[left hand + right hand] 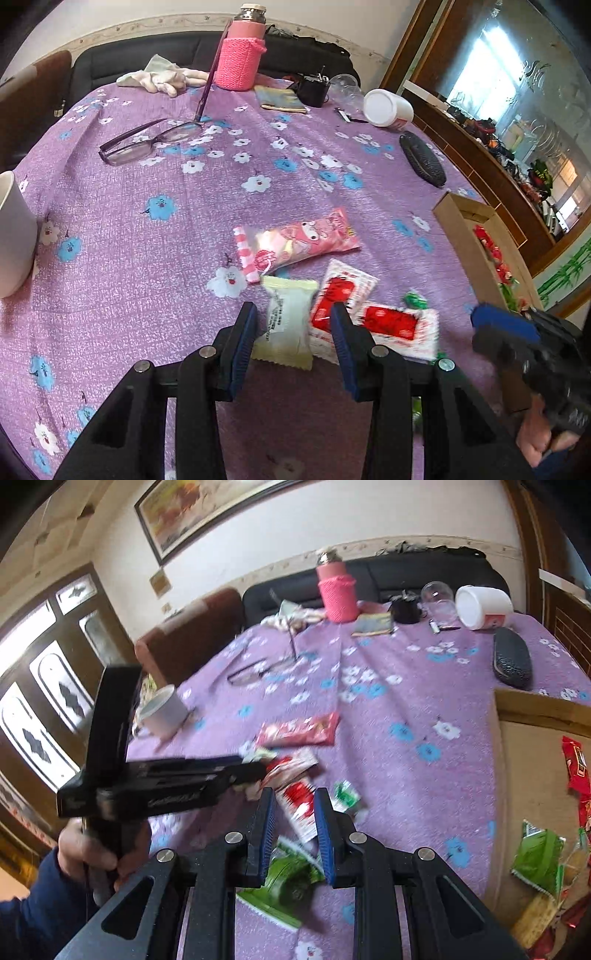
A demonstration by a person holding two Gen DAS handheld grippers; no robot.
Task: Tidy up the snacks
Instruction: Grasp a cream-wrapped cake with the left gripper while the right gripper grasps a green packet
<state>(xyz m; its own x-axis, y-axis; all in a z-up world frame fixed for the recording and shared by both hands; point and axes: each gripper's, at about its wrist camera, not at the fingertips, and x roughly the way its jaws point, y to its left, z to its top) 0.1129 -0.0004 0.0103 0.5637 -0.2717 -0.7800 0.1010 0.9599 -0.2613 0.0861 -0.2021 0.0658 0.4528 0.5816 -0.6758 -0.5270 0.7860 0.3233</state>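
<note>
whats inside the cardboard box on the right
The cardboard box holds red snack packets and a green packet on its bare floor. Anything beneath them, and the part past the frame edge, cannot be seen.

claw (293,314): black arms | blue pads | silver screws | navy sleeve (33,904)

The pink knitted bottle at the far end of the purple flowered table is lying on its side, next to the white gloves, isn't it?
Not quite. The pink knitted bottle stands upright, lid on top; it is not lying down. The left wrist view shows this clearly. It is indeed at the far end of the purple flowered table, next to the white gloves. The thing on its side there is the white cup.
</note>
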